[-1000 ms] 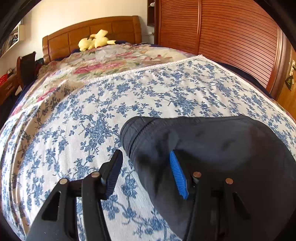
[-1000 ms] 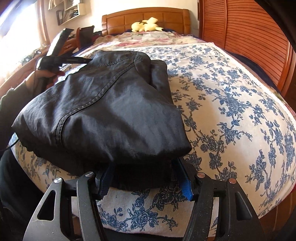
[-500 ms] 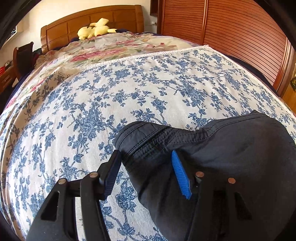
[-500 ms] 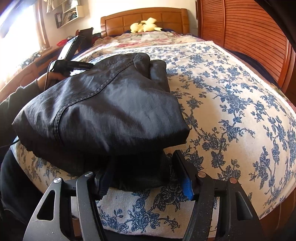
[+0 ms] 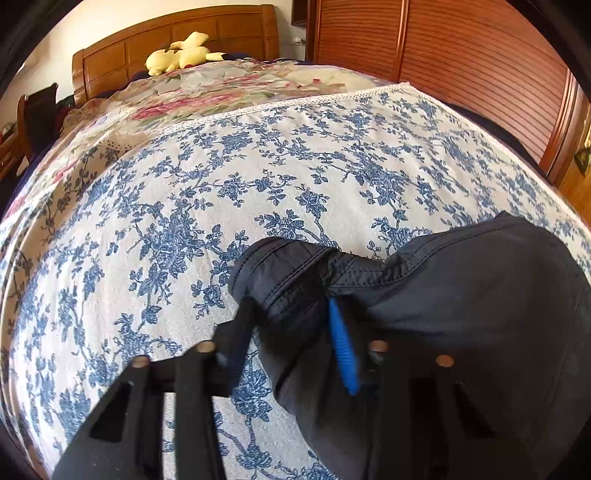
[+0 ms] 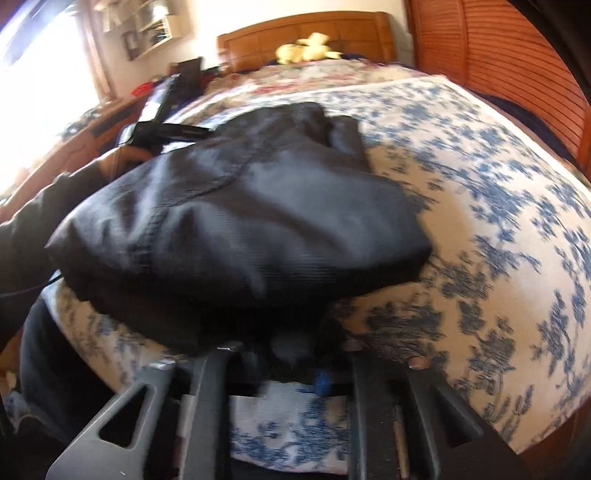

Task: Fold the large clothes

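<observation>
Both grippers, left [image 5: 291, 332] and right [image 6: 288, 363], just closed.

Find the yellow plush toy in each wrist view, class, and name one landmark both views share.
Left wrist view: the yellow plush toy lies at the top left, against the headboard.
Right wrist view: the yellow plush toy lies at the top centre, again by the headboard.
Shared landmark: the wooden headboard behind the toy.

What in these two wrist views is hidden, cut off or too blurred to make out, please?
- Right wrist view: motion blur smears the right gripper; its pads are buried under the dark garment.
- Left wrist view: the garment runs off the right edge, so its type is unclear.
- Left wrist view: the left gripper's left finger is blurred.
</observation>
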A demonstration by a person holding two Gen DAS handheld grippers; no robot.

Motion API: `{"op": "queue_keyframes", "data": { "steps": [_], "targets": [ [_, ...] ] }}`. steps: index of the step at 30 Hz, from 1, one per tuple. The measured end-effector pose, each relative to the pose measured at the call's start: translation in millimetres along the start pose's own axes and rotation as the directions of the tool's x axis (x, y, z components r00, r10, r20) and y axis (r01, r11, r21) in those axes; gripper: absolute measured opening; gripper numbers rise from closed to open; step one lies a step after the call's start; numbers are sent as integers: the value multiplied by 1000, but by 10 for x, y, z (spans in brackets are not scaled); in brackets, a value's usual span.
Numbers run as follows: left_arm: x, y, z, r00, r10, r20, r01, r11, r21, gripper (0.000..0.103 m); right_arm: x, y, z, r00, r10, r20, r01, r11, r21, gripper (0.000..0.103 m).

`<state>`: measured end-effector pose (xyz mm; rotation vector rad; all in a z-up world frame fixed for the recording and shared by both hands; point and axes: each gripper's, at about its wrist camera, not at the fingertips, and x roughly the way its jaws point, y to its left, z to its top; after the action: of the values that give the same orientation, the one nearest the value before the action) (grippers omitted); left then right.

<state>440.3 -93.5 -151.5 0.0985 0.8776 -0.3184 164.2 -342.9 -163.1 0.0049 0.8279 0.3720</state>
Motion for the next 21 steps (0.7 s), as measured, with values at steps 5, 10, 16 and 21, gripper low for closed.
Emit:
{"op": "queue_keyframes", "data": {
  "steps": [5, 10, 16, 21],
  "targets": [
    [-169, -75, 48, 998, 56, 6, -56, 998, 37, 15, -80, -56, 17, 999, 32, 40, -33, 999, 25, 7],
    [-438, -149, 106, 995, 82, 58, -85, 995, 55, 11, -272, -117, 101, 993, 37, 110, -40, 999, 28, 5],
    [-836, -365, 174, 987, 73, 143, -85, 993, 78, 11, -470, -307, 244, 983, 5, 185, -14, 999, 50, 4],
    [-1042, -750, 332, 978, 58, 202, -84, 989, 123, 11, -583, -462, 348, 974, -20, 225, 12, 999, 39, 4]
  ]
}}
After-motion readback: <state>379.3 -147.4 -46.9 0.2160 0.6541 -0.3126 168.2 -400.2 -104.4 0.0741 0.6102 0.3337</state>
